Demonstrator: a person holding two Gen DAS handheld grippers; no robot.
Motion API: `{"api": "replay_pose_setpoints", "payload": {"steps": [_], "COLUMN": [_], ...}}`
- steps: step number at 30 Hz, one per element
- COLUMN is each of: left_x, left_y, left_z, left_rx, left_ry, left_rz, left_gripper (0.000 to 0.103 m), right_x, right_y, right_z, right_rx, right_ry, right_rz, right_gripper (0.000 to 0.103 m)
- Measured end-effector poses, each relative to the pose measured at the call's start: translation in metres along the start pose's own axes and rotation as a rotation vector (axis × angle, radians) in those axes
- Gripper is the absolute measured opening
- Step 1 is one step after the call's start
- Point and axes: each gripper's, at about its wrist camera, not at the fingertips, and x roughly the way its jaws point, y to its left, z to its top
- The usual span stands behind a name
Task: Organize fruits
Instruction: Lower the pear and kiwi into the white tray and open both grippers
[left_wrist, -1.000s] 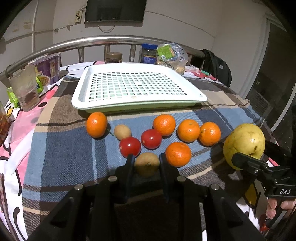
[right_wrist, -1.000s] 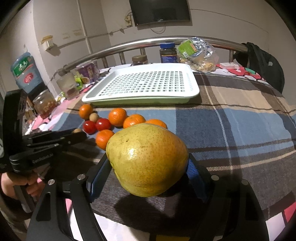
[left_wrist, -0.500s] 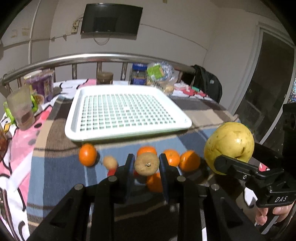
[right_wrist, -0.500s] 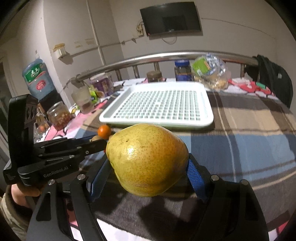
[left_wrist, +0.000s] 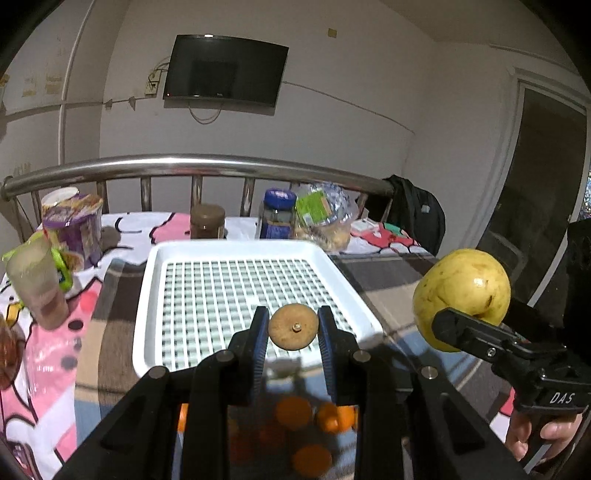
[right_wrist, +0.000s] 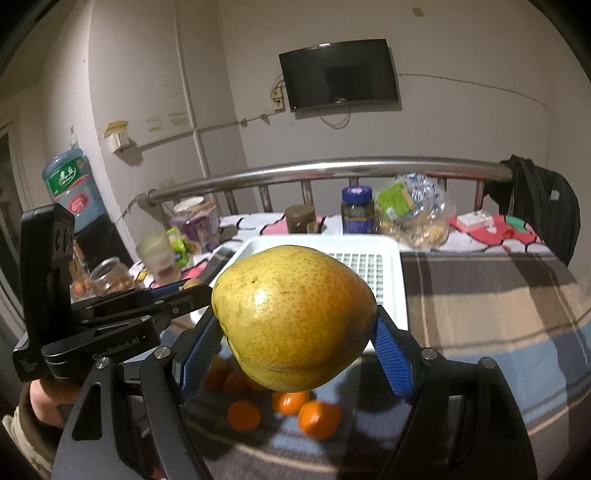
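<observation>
My left gripper (left_wrist: 293, 326) is shut on a small brown round fruit (left_wrist: 293, 326) and holds it in the air over the near edge of the white slotted tray (left_wrist: 155, 295). My right gripper (right_wrist: 295, 321) is shut on a big yellow pear (right_wrist: 293, 317), also held high; the pear shows at the right of the left wrist view (left_wrist: 461, 291). Several oranges (left_wrist: 293, 411) and red fruits lie on the plaid cloth below, partly hidden by the fingers. The oranges also show in the right wrist view (right_wrist: 319, 419).
Behind the tray stand a brown jar (left_wrist: 207, 221), a blue-lidded jar (left_wrist: 275, 214) and a bag of snacks (left_wrist: 323, 218). A plastic cup (left_wrist: 37, 291) and a purple tub (left_wrist: 72, 225) stand at the left. A steel rail (left_wrist: 203, 166) runs along the back.
Both grippers have risen from the cloth with their fruit and moved toward the tray. The remaining fruits have dropped low in both views.
</observation>
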Motion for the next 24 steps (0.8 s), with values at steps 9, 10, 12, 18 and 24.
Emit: {"api": "replay_pose_setpoints", "payload": {"steps": [9, 10, 12, 18, 24], "left_x": [0.050, 0.058, 0.075, 0.133, 0.178], "left_y": [0.011, 0.014, 0.019, 0.038, 0.057], "left_z": [0.039, 0.042, 0.043, 0.037, 0.025], "left_rx": [-0.007, -0.009, -0.013, -0.043, -0.092], "left_ry": [0.026, 0.035, 0.061, 0.179, 0.296], "left_rz": [0.062, 0.072, 0.099, 0.150, 0.187], "left_gripper": [0.029, 0.029, 0.029, 0.029, 0.029], "right_x": [0.054, 0.062, 0.079, 0.139, 0.194], "right_y": [-0.030, -0.033, -0.038, -0.053, -0.065], "right_z": [0.040, 0.042, 0.046, 0.048, 0.043], "right_rx": [0.065, 0.069, 0.081, 0.088, 0.095], "right_ry": [0.048, 0.058, 0.084, 0.174, 0.282], "right_rz": [-0.003, -0.004, -0.015, -0.076, -0.130], "right_gripper": [0.078, 0.078, 0.078, 0.078, 0.078]}}
